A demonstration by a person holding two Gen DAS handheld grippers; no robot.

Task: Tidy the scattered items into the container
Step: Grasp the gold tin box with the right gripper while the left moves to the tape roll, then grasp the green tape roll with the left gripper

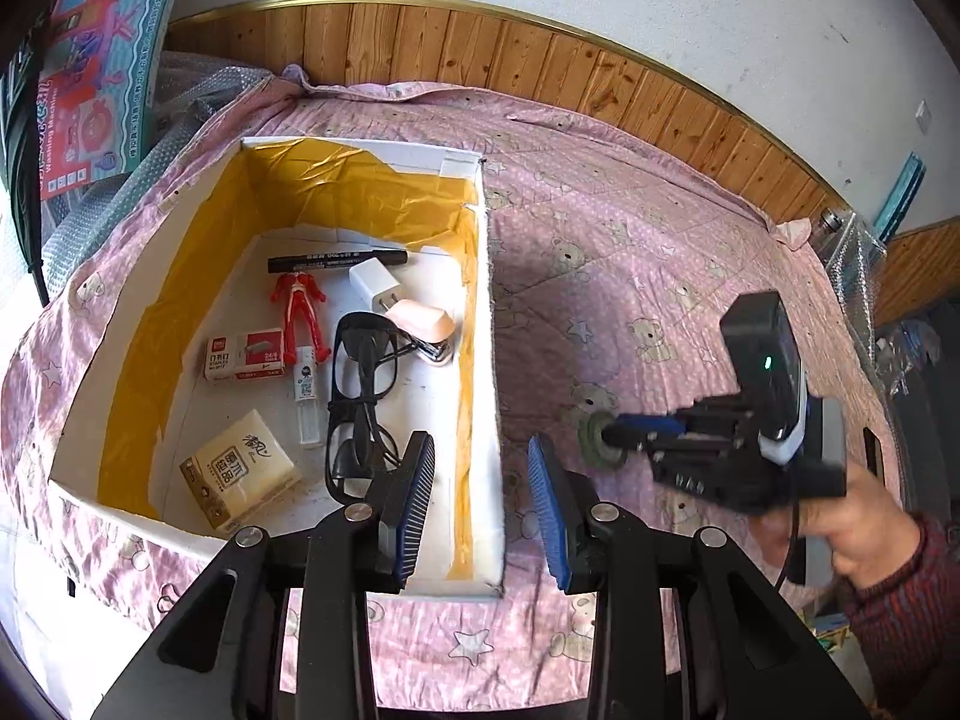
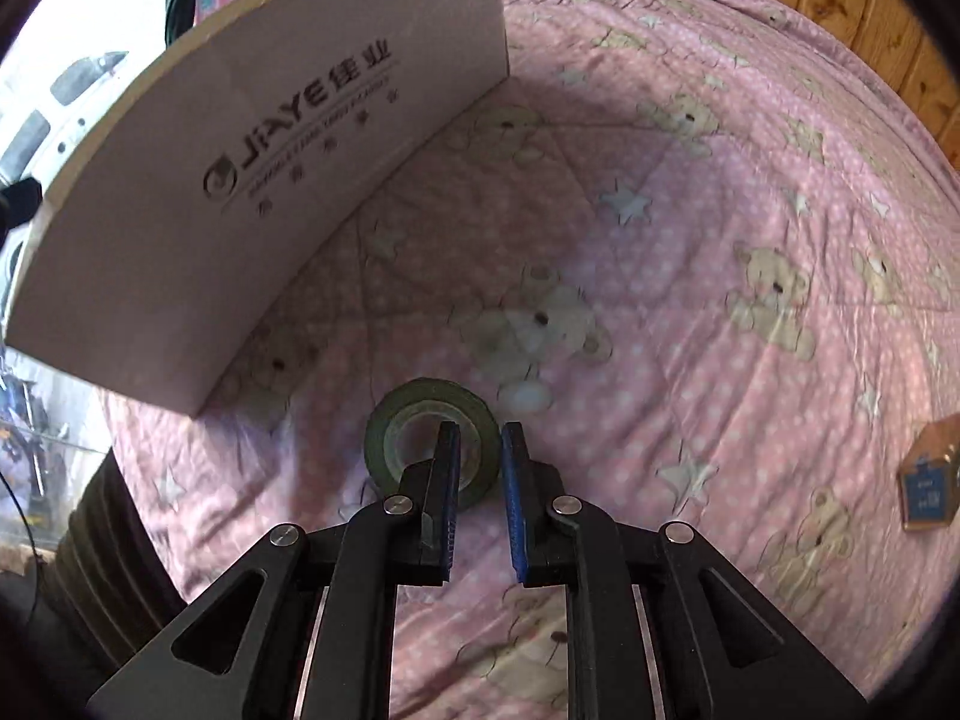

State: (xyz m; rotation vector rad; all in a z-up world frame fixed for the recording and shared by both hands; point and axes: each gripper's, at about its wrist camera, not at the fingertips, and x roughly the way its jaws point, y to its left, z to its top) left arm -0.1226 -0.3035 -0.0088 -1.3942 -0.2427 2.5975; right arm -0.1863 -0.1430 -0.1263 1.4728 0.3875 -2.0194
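Green tape roll (image 2: 432, 450) lies on the pink quilt (image 2: 690, 300), low in the frame's centre. Right hand-held gripper (image 2: 480, 450) straddles its rim, jaws narrow, not clamped. Left hand-held gripper (image 1: 480, 480) hangs wide over the box wall (image 1: 489, 360).

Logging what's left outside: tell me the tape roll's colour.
Dark olive green tape roll, clearest in the right wrist view.

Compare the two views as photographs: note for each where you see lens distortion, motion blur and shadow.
Left wrist view: fisheye bends the wooden wall panel into an arc; the right gripper and hand are motion-blurred; the box throws a shadow on the quilt. Right wrist view: the box wall bows; the tape roll looks soft; shadow lies beside the box.
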